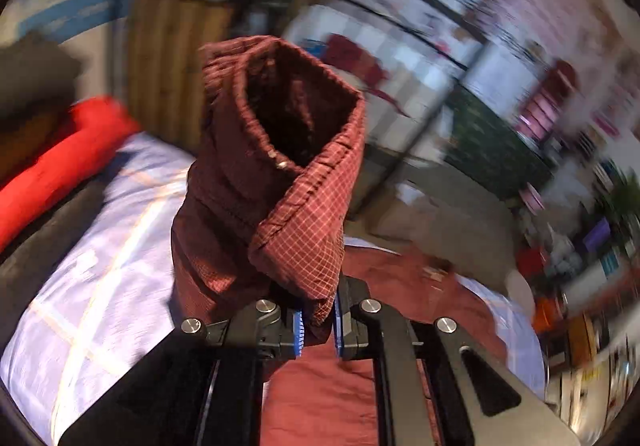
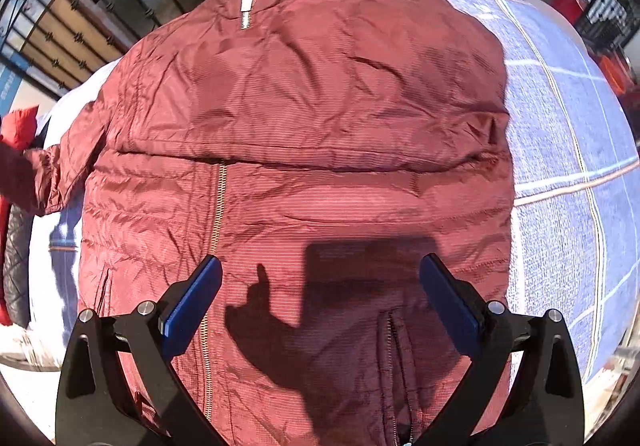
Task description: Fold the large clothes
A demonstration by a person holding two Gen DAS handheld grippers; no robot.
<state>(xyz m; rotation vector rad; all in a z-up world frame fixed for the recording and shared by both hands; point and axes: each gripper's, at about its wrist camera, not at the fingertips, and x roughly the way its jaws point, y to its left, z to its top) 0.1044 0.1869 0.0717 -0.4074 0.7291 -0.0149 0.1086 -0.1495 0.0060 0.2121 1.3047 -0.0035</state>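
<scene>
I see the maroon jacket [image 2: 304, 118] spread front-up across the bed, on a pale blue sheet [image 2: 560, 134] with a wide check. Its fabric is thin, crinkled and finely gridded, with a gold zipper [image 2: 216, 214] running down the front and a seam crossing the chest. One sleeve trails off to the left edge of the right wrist view. My right gripper [image 2: 320, 286] hangs above the lower half of the jacket with its jaws spread wide, nothing between the blue pads [image 2: 192, 302]. My left gripper [image 1: 318, 326] is clamped on the sleeve cuff [image 1: 280, 166], which stands up from the pads, its dark opening facing the camera. A red cushion [image 1: 60, 174] lies beside the sheet; the room behind is blurred.
</scene>
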